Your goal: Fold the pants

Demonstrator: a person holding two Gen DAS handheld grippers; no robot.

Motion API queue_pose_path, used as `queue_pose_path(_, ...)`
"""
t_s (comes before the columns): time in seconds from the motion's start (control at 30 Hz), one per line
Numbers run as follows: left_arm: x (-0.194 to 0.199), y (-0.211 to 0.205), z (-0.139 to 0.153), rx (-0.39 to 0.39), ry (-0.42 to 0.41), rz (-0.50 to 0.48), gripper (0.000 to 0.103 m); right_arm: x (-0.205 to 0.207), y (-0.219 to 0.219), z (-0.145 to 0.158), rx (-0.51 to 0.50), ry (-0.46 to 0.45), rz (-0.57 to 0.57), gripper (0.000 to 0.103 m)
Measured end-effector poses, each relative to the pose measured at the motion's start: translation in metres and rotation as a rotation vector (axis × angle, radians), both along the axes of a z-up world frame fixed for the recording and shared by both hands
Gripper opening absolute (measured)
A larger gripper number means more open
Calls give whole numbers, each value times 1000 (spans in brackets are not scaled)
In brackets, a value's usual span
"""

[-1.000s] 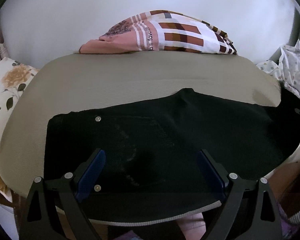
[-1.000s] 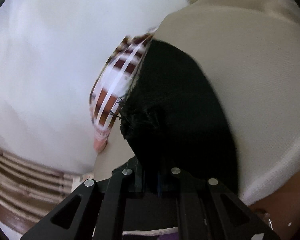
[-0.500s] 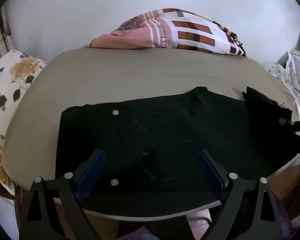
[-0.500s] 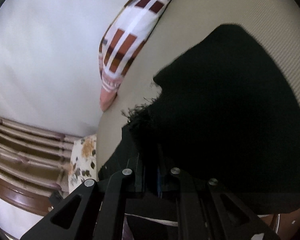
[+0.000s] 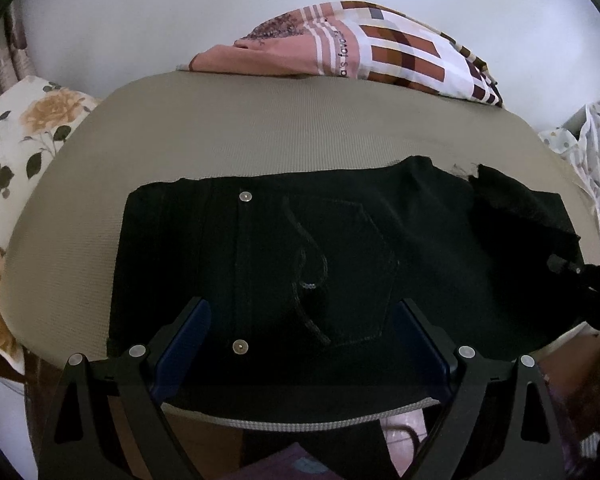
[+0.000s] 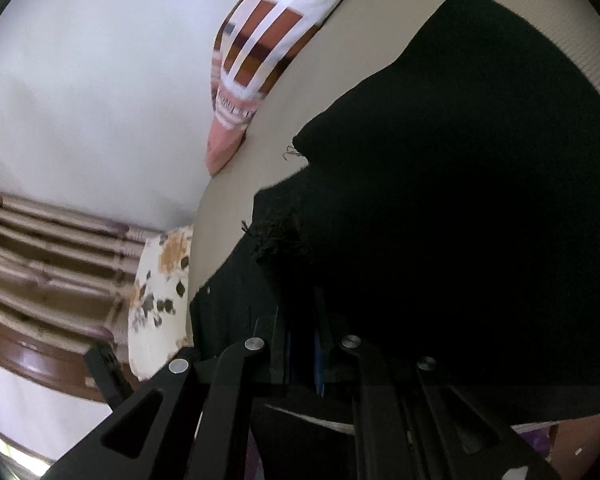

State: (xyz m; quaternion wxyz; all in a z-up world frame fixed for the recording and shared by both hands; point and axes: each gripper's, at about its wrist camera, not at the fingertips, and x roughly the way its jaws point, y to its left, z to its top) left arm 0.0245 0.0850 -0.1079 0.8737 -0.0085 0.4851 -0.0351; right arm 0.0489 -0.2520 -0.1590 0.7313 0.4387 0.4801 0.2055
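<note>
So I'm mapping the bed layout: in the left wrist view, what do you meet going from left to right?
Floral pillow → beige pad → black pants → right gripper at the pants' right end → white dotted cloth.

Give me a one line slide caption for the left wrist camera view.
Open left gripper hovers over black pants spread on a beige cushion, patterned cloth behind.

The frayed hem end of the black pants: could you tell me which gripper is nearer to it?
Right. The right gripper is shut on the pants' frayed hem end; the left gripper hovers open over the back pocket.
</note>
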Motion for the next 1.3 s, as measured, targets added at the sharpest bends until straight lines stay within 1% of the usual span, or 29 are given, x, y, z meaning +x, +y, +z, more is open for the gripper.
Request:
queue_pose_path(0.2,2,-2,-7,2,25,-12,93,-1,30,-7,0,0,80,10)
queue_pose_path(0.33,3,-2,-10,-3,39,-12,93,-4,44,-9,-20,-3,124,10)
queue_pose_path(0.5,4,0,-14,-8,56,-11,93,-4,46,-10,-23,-1,140,11)
queue_pose_path(0.93,6,-1,-17,-8,72,-22,93,-6,61,-5,-119,-22,209,13)
queue_pose_path(1.3,6,-3,-20,-2,84,-31,93,-8,70,-1,-154,-47,246,16)
